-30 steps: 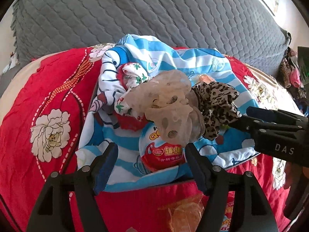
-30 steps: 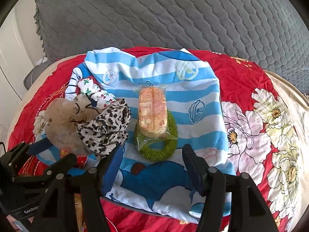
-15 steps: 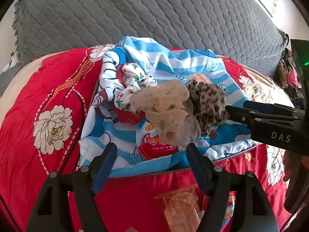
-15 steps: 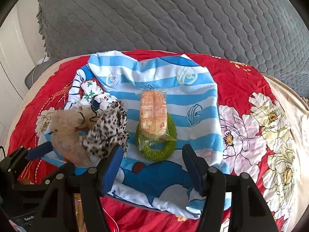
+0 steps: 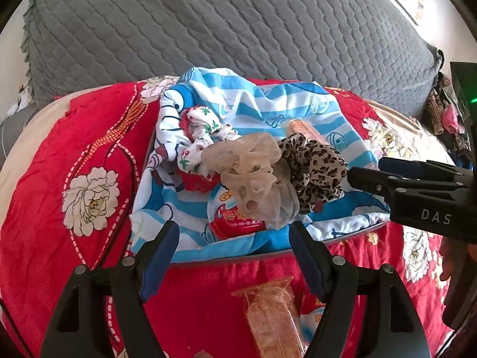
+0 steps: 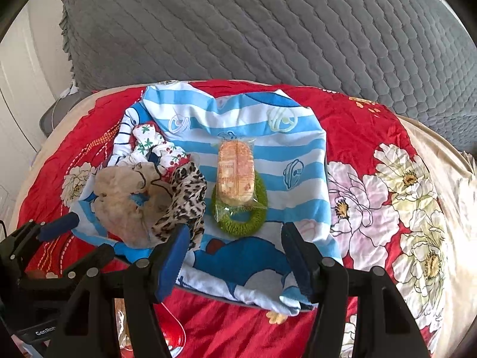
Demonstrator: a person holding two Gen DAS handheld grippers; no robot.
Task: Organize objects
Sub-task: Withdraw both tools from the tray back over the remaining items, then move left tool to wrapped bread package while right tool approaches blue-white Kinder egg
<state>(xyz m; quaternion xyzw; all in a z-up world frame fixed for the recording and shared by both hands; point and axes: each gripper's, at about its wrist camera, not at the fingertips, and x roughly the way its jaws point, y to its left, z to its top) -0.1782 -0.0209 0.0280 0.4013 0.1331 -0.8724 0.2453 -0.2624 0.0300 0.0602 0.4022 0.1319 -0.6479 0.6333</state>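
Note:
A blue-and-white striped cloth covers a tray on the red bed. On it lie a beige sheer scrunchie, a leopard scrunchie, a cherry-print scrunchie, a green knitted ring under a wrapped biscuit pack, and a red snack cup. My left gripper is open just before the cloth's near edge. My right gripper is open over the cloth's front, its fingers beside the leopard scrunchie.
A red floral bedspread lies under everything. A grey quilted headboard stands behind. Another biscuit pack and a red packet lie near the left gripper. Clothes are piled at far right.
Both grippers have drawn back from the cloth, still open. The leopard scrunchie now lies loose beside the beige one. More of the near biscuit pack shows.

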